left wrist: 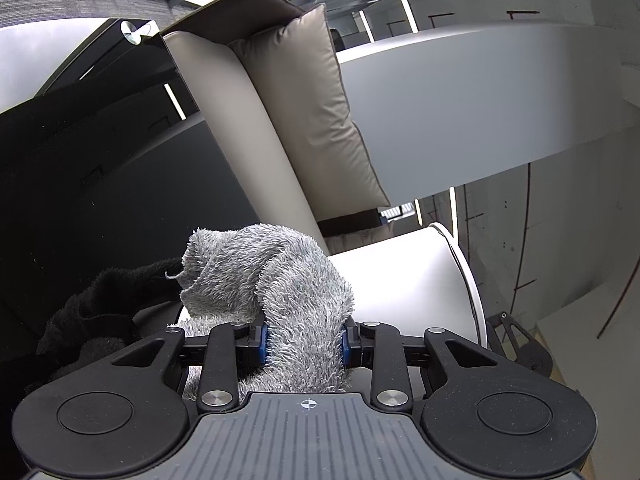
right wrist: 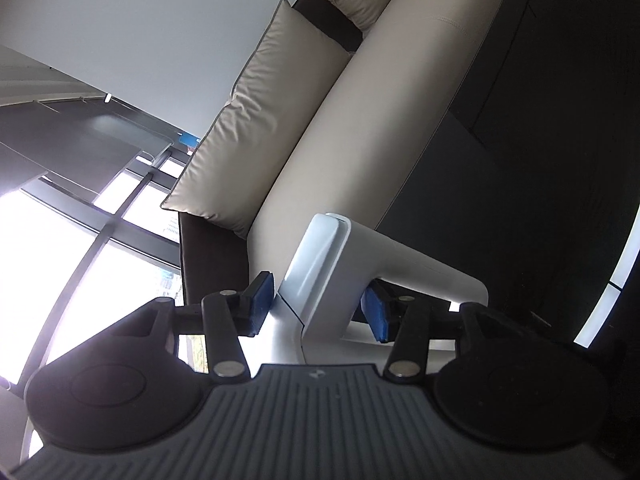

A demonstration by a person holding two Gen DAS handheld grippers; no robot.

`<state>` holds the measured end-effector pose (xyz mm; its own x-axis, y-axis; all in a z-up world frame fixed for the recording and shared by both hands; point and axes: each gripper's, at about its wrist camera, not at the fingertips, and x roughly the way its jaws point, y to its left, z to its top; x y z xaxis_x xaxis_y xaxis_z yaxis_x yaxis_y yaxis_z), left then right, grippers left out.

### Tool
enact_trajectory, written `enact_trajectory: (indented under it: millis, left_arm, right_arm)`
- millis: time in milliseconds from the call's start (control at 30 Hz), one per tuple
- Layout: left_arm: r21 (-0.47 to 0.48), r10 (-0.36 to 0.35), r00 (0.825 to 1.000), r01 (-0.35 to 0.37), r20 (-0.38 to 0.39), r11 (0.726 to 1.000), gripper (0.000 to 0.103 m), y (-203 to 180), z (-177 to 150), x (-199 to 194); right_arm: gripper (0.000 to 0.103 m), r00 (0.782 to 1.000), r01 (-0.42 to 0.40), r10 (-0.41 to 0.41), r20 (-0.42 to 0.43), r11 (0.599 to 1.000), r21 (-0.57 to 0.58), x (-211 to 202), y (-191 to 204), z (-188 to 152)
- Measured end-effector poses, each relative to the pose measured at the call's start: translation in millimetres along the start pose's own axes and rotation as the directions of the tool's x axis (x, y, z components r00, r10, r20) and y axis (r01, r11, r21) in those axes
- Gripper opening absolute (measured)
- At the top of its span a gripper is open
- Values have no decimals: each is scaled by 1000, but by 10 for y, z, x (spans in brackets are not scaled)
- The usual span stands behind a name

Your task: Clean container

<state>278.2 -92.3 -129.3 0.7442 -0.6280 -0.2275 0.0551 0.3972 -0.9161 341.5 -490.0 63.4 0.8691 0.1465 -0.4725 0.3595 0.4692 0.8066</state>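
Observation:
My left gripper (left wrist: 306,344) is shut on a grey fluffy cloth (left wrist: 276,272), which bunches up above the blue pads and hangs down behind them. Directly behind and to the right of the cloth is a white rounded container (left wrist: 408,280), lying tilted, with the cloth against its near side. In the right wrist view my right gripper (right wrist: 318,308) is shut on a white handle-like part of the container (right wrist: 320,256), with a blue pad pressed against each side. The container's inside is hidden in both views.
A beige sofa (left wrist: 256,128) with cushions (left wrist: 320,104) stands beyond the container. A dark glossy surface (left wrist: 100,200) to the left mirrors the cloth. Bright windows (right wrist: 60,260) fill the left of the right wrist view; a white wall (left wrist: 480,100) lies to the right.

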Motion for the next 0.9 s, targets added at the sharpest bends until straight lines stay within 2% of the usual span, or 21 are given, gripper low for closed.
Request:
enact_trajectory:
  millis: [533, 900]
  left_arm:
    - [15, -8, 1000, 8, 16, 1000, 27, 112, 100, 45]
    - [20, -15, 999, 14, 44, 1000, 27, 149, 162, 151]
  right_arm:
    - [52, 988, -114, 104, -114, 990, -87, 188, -14, 88]
    - [51, 962, -210, 188, -198, 973, -95, 308, -13, 126]
